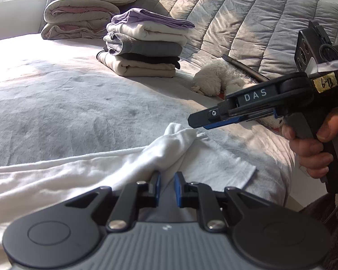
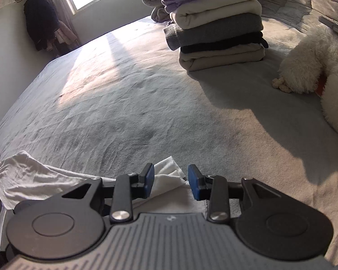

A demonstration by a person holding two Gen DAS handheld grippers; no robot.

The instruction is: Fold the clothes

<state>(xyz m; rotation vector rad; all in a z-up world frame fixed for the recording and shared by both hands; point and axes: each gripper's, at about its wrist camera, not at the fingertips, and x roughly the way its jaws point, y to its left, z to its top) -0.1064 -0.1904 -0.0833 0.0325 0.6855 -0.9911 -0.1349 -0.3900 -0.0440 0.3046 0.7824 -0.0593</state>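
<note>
Along the bed's near edge lies the white garment, spread flat toward the left corner, probably so it can be folded in place. The left gripper has its blue pads nearly together, pinching a bunched ridge of that cloth, which rises into them; I take this as an anchor holding the fabric while the other side is worked. Just right of it, the garment's narrow end lies between the right gripper's fingers, whose pads stand clear apart and press on nothing. Farther back, toward the quilted headboard, the stack of folded clothes waits well away from the work, with the rolled bedding beyond it at the far left corner. A fluffy white toy rests by the right edge.
</note>
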